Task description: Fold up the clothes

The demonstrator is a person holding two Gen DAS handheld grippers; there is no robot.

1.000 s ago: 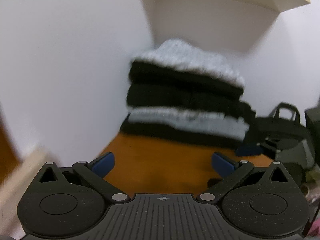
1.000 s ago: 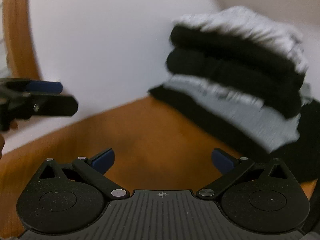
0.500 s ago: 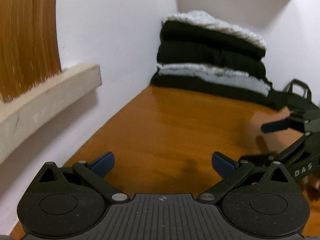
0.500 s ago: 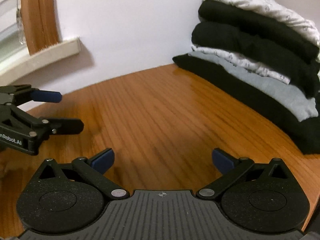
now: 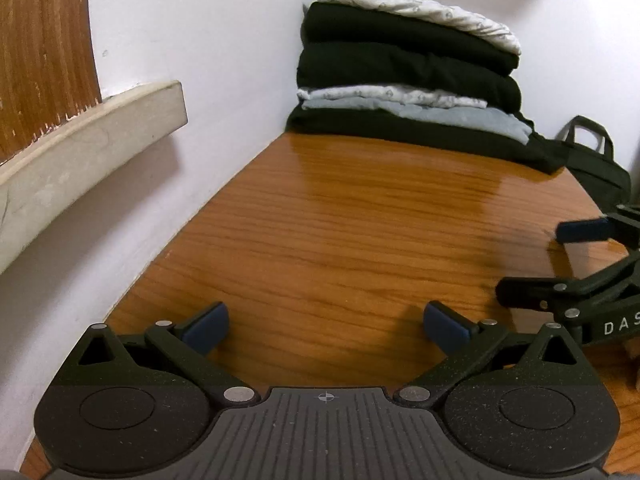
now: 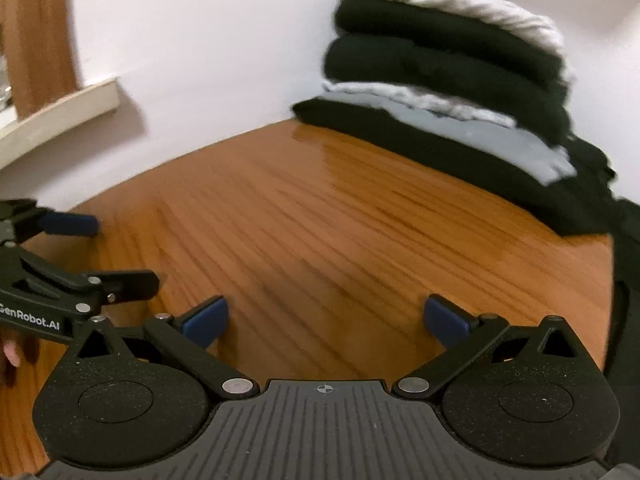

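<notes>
A stack of folded clothes [image 5: 404,76] in black, white and pale grey layers stands in the far corner of the wooden table [image 5: 352,240], against the white wall. The right wrist view shows the same stack [image 6: 444,76] at its upper right, blurred. My left gripper [image 5: 326,326] is open low over bare wood, nothing between its blue pads. My right gripper [image 6: 326,320] is open too and holds nothing. Each one shows in the other's view: the right gripper [image 5: 560,264] at the right edge, the left gripper [image 6: 100,252] at the left edge.
A white wall runs along the table's left side, with a cream ledge [image 5: 92,140] and a wooden panel [image 5: 44,48] above it. A dark bag with handles [image 5: 592,156] sits right of the stack. A fingertip [image 6: 10,356] shows at the left edge.
Both grippers have pulled back from the stack and dropped lower over the table. The stack looks farther away, and more bare wood lies ahead. Both stayed open.
</notes>
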